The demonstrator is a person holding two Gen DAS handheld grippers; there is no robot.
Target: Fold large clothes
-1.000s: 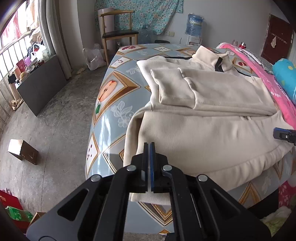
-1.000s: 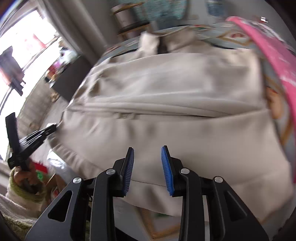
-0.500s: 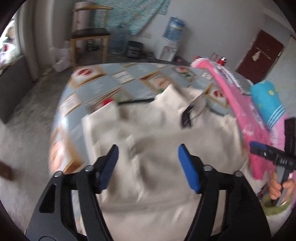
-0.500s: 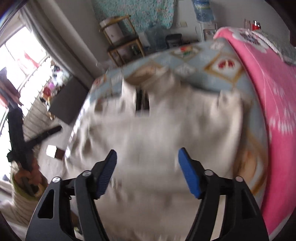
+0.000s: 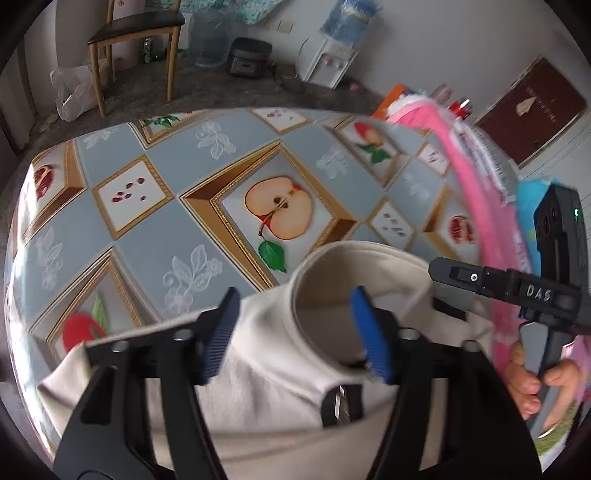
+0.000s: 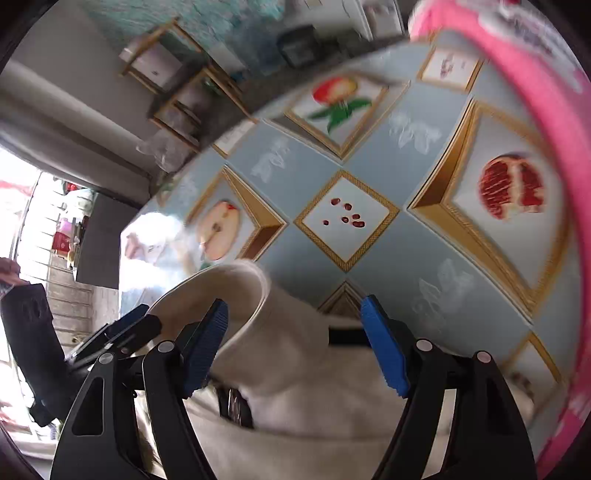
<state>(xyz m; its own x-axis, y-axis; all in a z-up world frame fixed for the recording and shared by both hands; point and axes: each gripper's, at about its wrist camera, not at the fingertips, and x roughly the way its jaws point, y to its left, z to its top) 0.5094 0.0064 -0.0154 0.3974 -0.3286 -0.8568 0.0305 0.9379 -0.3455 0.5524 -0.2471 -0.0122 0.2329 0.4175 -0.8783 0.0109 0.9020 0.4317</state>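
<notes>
A cream jacket (image 5: 266, 387) lies on the fruit-patterned cloth (image 5: 166, 229), its stand-up collar (image 5: 325, 321) toward the far side and a dark zipper pull (image 5: 340, 404) below it. My left gripper (image 5: 294, 297) hovers over the collar with its jaws apart and closing; the blue pads do not press the cloth. My right gripper (image 6: 294, 302) stands open above the collar's right side (image 6: 236, 284) and the jacket (image 6: 295, 373), holding nothing. Each tool shows in the other's view: the right gripper (image 5: 443, 271) and the left gripper (image 6: 125, 326).
A pink blanket (image 5: 469, 192) runs along the right edge of the surface. A hand (image 5: 528, 384) holds the right tool. Beyond the far edge stand a wooden chair (image 5: 136, 33), a water dispenser (image 5: 332, 55) and a plastic bag (image 5: 74, 92) on the floor.
Both grippers swept from the jacket's hem across its body to the collar. The left jaws went from shut to apart; the right jaws spread wider.
</notes>
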